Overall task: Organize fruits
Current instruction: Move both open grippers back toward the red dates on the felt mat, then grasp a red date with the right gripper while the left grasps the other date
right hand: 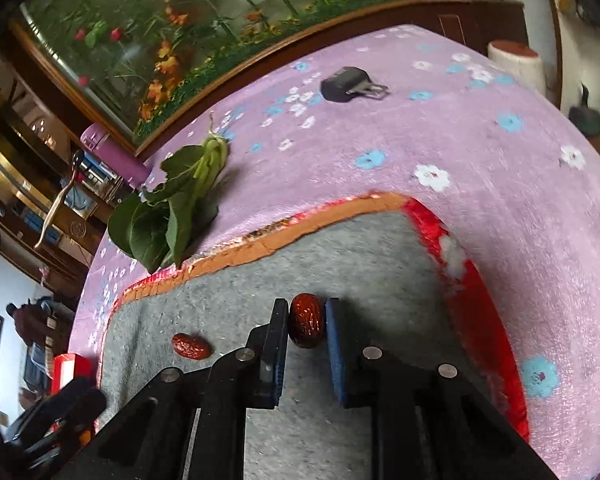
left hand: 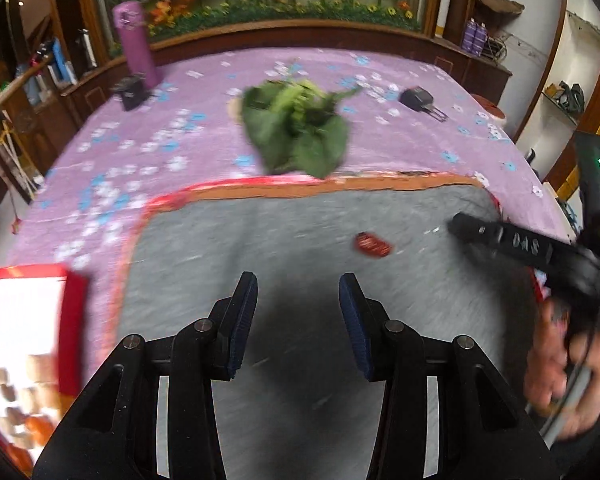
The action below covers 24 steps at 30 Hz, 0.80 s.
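Observation:
My right gripper [right hand: 306, 310] is shut on a wrinkled red date [right hand: 306, 325], held between its pads above the grey mat [right hand: 360, 248]. A second red date [right hand: 191, 346] lies on the mat to its left; it also shows in the left wrist view [left hand: 373, 245]. My left gripper [left hand: 298, 290] is open and empty above the grey mat [left hand: 260, 232]. A red-rimmed white box [left hand: 28, 320] with brown and orange pieces inside sits at the far left. The right gripper's body [left hand: 540, 248] shows at the right in the left wrist view.
A bunch of leafy greens [left hand: 296, 128] lies on the purple flowered cloth [left hand: 140, 128] beyond the mat, also in the right wrist view [right hand: 172, 208]. A purple bottle [left hand: 136, 42], a black clamp [left hand: 132, 90] and a black buckle [left hand: 420, 100] stand farther back.

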### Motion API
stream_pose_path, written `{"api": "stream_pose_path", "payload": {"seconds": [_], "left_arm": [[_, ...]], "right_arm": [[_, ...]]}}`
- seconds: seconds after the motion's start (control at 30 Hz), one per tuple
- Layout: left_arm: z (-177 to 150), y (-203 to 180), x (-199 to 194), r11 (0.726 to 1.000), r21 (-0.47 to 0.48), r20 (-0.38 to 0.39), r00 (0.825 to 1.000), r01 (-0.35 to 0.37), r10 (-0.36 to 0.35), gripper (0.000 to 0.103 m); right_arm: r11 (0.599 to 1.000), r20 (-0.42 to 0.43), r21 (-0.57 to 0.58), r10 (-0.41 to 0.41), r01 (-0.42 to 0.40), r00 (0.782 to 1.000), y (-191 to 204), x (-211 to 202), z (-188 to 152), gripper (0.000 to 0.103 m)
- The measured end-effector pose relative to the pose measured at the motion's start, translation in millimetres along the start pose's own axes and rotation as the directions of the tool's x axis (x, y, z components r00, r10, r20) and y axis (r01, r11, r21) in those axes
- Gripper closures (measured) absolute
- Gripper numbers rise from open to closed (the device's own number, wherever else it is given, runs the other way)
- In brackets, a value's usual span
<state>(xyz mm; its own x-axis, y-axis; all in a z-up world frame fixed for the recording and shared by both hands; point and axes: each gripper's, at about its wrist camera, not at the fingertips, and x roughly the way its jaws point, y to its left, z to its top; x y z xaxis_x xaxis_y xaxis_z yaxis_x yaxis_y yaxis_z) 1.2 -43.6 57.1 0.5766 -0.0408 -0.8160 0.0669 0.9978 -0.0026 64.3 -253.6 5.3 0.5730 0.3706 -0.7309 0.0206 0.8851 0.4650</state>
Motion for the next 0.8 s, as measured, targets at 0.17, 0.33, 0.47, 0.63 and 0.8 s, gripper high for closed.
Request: {"api": "stream_pose_path", "payload": {"seconds": [0.17, 0.33, 0.47, 0.63, 0.8], "left_arm": [[8.1, -30.5, 30.6, 1.000, -0.015, -0.020, 1.000, -0.019, 0.019, 0.061], [11.4, -31.8, 50.6, 0.997, -0.076, -0.013, 1.000, -0.005, 0.004, 0.061], [14.1, -36.5, 59.5, 0.997, -0.070, 0.025, 1.000, 0.015, -0.014, 0.056], [8.9, -34.1, 57.6, 1.000, -0.023, 0.063, 0.998, 0.007, -0.005, 0.072], [10.5, -18.0, 56.0, 0.998, -0.020, 0.067, 0.996, 0.054, -0.053, 0.090]], "right_arm": [[1.000, -0.012, 0.029, 0.009, -0.009, 1.000, -2.5, -2.5, 0.0, 0.084], [0.999, -0.017, 0.048, 0.018, -0.017, 1.000, -4.1, -1.8, -0.5, 0.084], [0.999, -0.020, 0.046, 0.014, -0.013, 1.000, -2.7, -1.4, -0.8, 0.084], [0.998, -0.024, 0.058, 0.025, -0.024, 0.999, -4.0, 0.5, 1.0, 0.084], [0.998, -0.022, 0.057, 0.025, -0.024, 0.999, -5.0, 0.2, 0.8, 0.084]]}}
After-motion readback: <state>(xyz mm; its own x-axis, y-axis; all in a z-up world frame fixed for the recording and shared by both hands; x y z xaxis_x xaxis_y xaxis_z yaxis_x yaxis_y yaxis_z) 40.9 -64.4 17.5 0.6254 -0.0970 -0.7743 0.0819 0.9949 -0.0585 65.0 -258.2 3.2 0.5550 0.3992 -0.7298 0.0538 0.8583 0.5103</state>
